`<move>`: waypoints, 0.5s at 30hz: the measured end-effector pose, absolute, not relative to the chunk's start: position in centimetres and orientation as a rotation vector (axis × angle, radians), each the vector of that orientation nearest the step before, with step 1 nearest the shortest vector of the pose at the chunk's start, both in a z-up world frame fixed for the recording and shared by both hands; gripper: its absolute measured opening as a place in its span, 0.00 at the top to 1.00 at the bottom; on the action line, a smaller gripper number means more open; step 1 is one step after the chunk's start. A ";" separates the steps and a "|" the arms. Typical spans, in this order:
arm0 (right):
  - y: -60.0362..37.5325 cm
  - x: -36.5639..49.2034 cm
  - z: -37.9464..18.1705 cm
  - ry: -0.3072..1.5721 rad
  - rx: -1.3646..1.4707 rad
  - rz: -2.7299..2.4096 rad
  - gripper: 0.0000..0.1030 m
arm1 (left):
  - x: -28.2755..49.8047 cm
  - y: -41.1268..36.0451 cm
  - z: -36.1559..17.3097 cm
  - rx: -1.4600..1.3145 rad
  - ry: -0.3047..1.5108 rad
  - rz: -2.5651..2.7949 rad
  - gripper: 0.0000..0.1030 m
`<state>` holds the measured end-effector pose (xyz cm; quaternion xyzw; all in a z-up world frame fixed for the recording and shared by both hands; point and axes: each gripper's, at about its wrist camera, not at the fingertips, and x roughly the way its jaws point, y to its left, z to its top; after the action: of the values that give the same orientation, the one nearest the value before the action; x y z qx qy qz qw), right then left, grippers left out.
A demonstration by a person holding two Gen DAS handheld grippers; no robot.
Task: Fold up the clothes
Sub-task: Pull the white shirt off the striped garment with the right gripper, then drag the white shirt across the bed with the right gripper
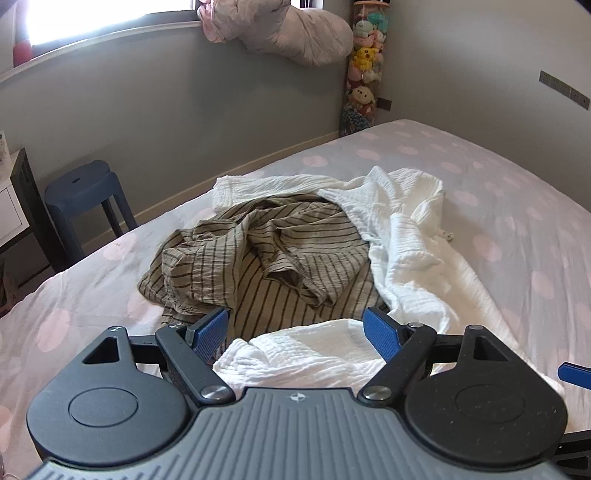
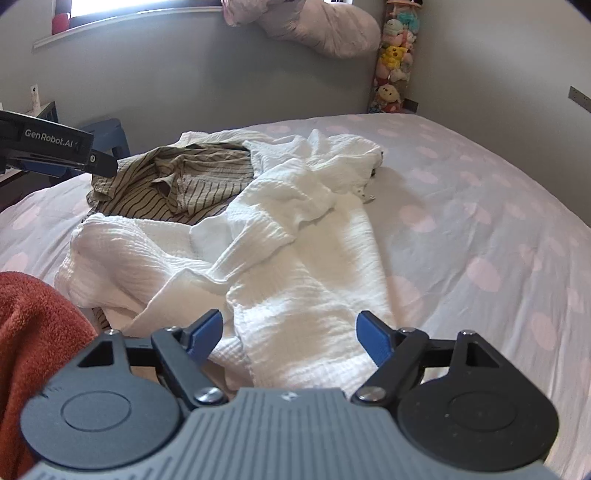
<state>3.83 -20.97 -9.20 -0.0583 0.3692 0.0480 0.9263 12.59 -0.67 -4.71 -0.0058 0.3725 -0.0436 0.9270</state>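
Observation:
A crumpled white crinkle garment lies on the bed, partly over a tan striped shirt. My left gripper is open, its blue pads either side of a near fold of the white cloth, holding nothing. In the right wrist view the white garment spreads in front of my right gripper, which is open above its near edge. The striped shirt lies behind it to the left. The left gripper's body shows at the left edge.
The bed has a grey sheet with pink dots. A blue stool stands beside the bed by the wall. A rust-red towel lies at the near left. A bundled duvet rests on the windowsill; plush toys fill the corner.

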 end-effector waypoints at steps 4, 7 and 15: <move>-19.9 6.4 -10.8 0.807 -0.118 0.124 0.18 | 14.1 0.0 -6.1 -0.020 0.819 -0.084 0.22; -19.3 7.9 -12.0 0.839 -0.134 0.129 0.18 | 15.1 0.2 -7.1 -0.031 0.858 -0.093 0.22; -18.0 10.5 -15.7 0.920 -0.294 0.083 0.61 | 16.5 0.1 -8.7 -0.050 0.924 -0.110 0.22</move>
<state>10.45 -17.97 -15.71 -0.1414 0.4424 0.0401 0.8847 16.54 0.07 -8.65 -0.0242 0.4454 -0.0531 0.8934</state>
